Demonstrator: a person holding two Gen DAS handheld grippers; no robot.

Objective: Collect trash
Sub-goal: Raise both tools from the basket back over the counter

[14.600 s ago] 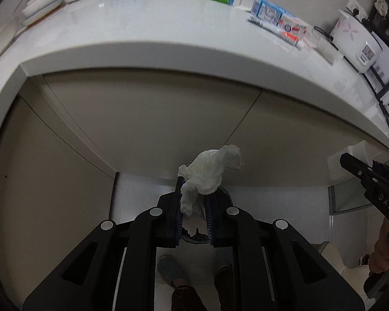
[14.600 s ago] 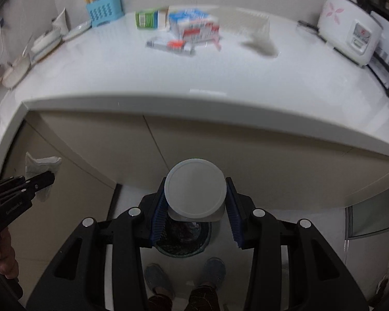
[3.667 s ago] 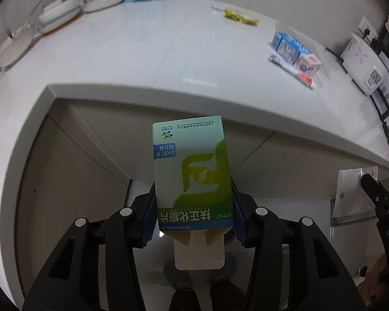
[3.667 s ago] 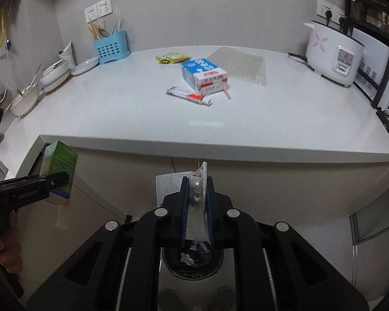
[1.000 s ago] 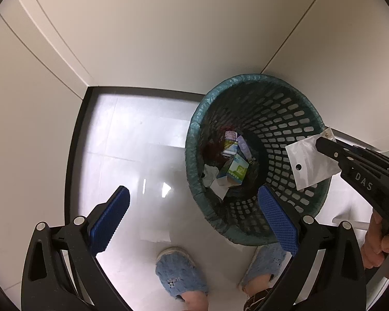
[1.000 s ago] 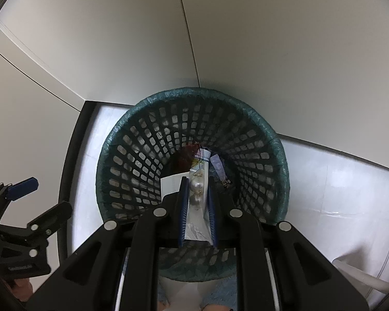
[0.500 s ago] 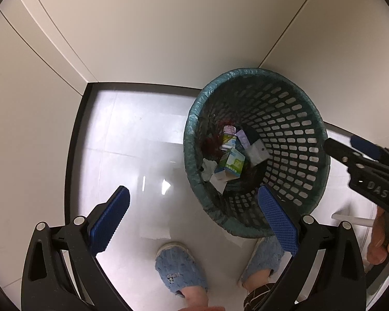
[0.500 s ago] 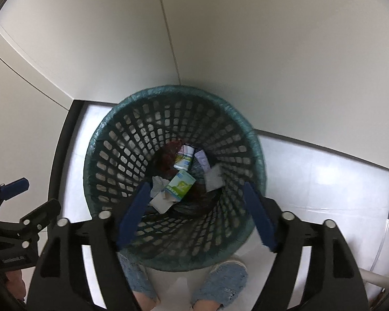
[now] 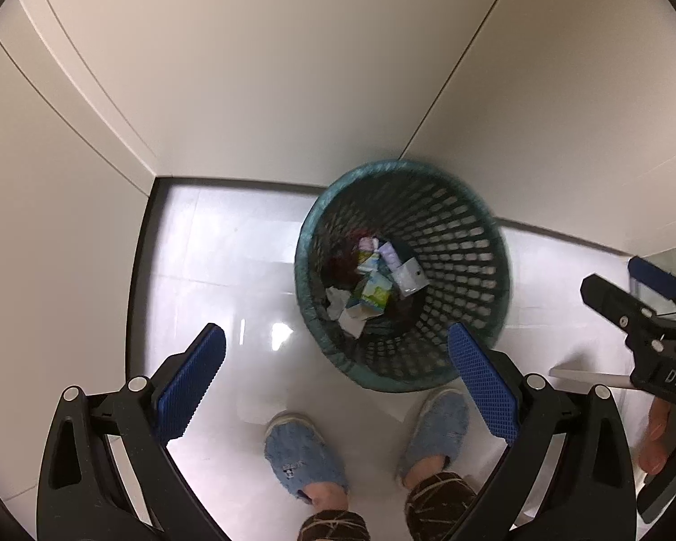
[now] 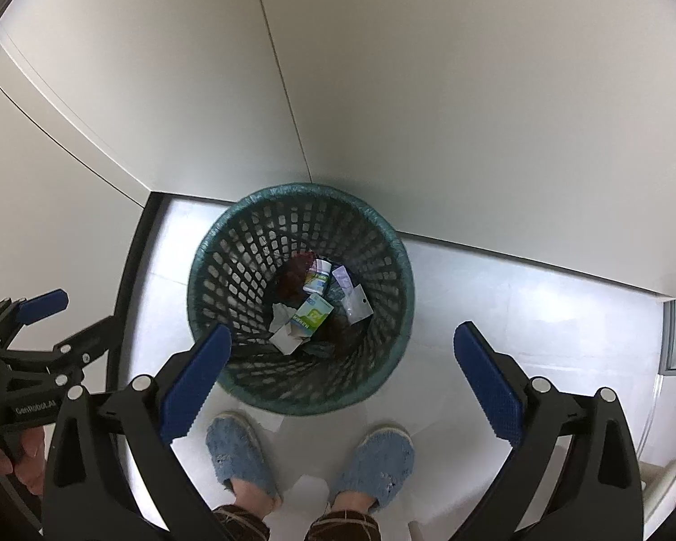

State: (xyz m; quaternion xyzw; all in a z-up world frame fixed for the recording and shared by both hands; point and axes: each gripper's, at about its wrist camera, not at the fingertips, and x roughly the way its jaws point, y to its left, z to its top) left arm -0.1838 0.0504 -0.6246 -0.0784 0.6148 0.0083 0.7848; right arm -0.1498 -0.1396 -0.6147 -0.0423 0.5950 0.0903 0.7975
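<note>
1. My left gripper [image 9: 335, 376] hangs over the floor with its jaws wide and empty.
2. My right gripper [image 10: 342, 372] has jaws opening, nothing between them.
3. The trash basket [image 10: 230, 243] sits at 12 o'clock; the green carton [image 10: 312, 313] and clear packet [image 10: 358, 304] lie inside it.

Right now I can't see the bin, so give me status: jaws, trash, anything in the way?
Left gripper empty, jaws wide. Right gripper empty, jaws opening. Green box and clear packet lie in the basket. Nothing blocking.
</note>
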